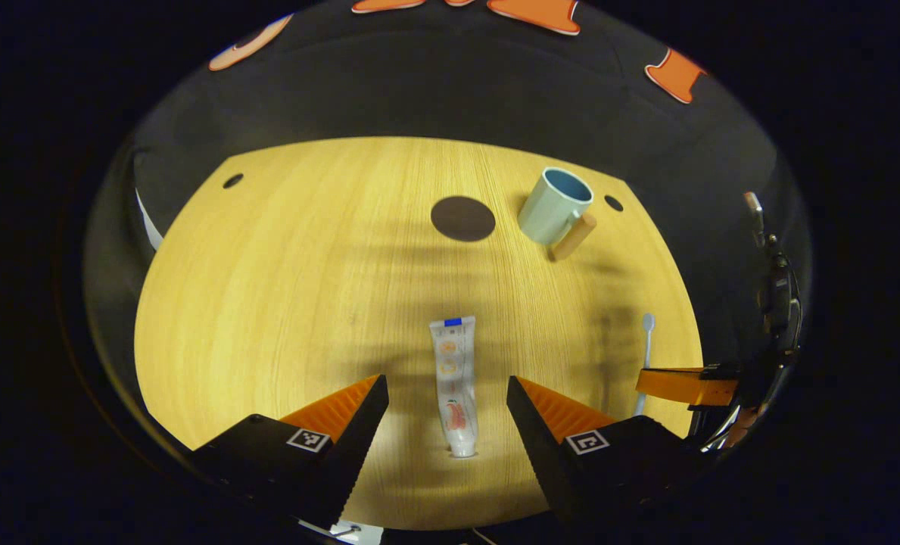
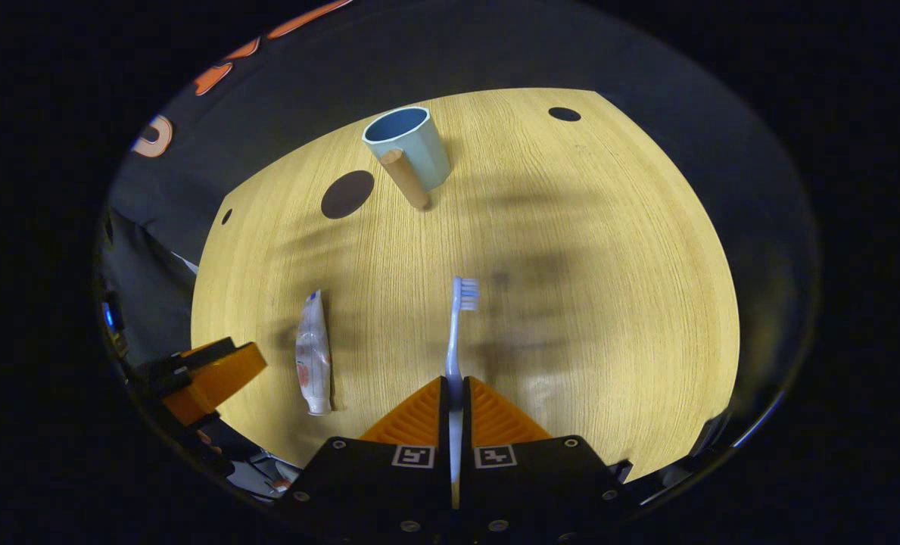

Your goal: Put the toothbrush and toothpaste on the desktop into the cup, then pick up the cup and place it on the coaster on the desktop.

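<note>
A white toothpaste tube (image 1: 453,386) lies flat on the wooden table (image 1: 283,303), cap towards me, between the fingers of my open left gripper (image 1: 446,380), which touch nothing. My right gripper (image 2: 453,382) is shut on the handle of a white toothbrush (image 2: 456,325), whose bristle head points away from me. A pale blue cup (image 2: 408,147) with a wooden handle stands upright at the far side, and a dark round coaster (image 2: 347,194) lies just left of it. The left gripper view shows the same cup (image 1: 555,206), coaster (image 1: 462,218), toothbrush (image 1: 648,341) and right gripper (image 1: 684,384).
The round-cornered table top has small dark holes near its far corners (image 1: 233,181) (image 2: 564,114). Black cloth walls close in behind it. In the right gripper view the toothpaste (image 2: 313,352) and the left gripper (image 2: 215,378) sit at the left.
</note>
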